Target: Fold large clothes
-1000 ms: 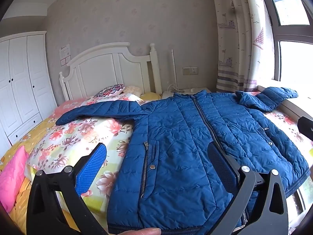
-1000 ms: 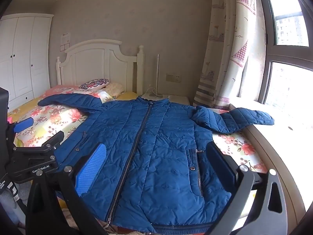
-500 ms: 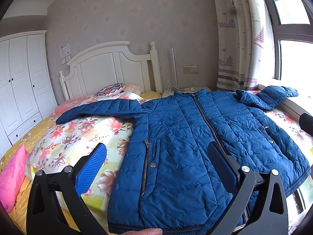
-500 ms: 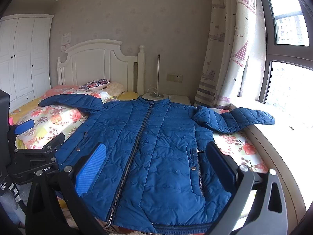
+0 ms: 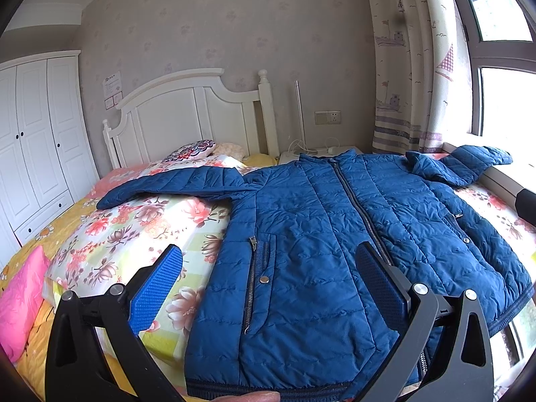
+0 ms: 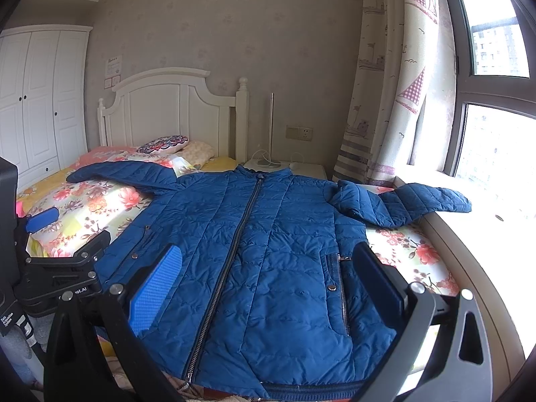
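Blue jacket (image 6: 268, 251) lies zipped, spread flat on the bed (image 5: 134, 221) — ready for folding | your left gripper (image 5: 268, 288) and right gripper (image 6: 268, 288) hover above its hem, fingers apart, empty

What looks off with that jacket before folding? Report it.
The blue jacket lies flat, zipped, front up on the bed. One sleeve is bunched near the shoulder and its cuff spills off the bed onto the window ledge. The other sleeve lies straight. Both grippers are open, holding nothing.
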{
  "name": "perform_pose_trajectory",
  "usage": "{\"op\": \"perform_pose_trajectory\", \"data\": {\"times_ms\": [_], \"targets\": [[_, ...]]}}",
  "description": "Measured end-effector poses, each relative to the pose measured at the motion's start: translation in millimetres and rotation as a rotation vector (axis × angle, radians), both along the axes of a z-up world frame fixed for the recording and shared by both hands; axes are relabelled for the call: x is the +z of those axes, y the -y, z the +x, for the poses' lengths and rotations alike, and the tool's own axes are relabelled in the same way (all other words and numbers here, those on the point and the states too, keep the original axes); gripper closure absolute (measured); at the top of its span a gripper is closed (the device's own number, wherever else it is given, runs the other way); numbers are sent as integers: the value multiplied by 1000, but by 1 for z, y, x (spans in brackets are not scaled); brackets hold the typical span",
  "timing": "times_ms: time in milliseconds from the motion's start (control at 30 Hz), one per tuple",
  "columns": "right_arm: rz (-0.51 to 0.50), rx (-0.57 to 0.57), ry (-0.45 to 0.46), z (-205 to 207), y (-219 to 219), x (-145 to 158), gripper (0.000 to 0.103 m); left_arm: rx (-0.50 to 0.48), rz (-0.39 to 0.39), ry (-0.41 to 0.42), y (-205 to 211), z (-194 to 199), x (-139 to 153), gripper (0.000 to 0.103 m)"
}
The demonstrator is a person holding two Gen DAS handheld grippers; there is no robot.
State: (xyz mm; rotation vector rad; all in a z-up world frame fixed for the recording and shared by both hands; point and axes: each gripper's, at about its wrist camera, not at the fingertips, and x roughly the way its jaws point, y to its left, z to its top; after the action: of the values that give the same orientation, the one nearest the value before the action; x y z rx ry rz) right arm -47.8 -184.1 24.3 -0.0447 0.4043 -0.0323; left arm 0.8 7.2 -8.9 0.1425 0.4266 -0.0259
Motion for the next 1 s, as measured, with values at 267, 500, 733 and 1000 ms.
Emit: {"op": "perform_pose_trajectory", "data": {"times_ms": [267,500,733,1000], "targets": [[1,1,-1,0,0,-1,2,0,1,0,0,0,0,4],[4,2,-3,0,0,-2,2,0,0,-1,-1,0,-1,4],[5,2,-4,0,-1,-2,2,1,1,-1,-3,0,-2,4],[-1,1,-11,-1,-3,-3,2,3,-3,-4,-5,1,-4,4]]}}
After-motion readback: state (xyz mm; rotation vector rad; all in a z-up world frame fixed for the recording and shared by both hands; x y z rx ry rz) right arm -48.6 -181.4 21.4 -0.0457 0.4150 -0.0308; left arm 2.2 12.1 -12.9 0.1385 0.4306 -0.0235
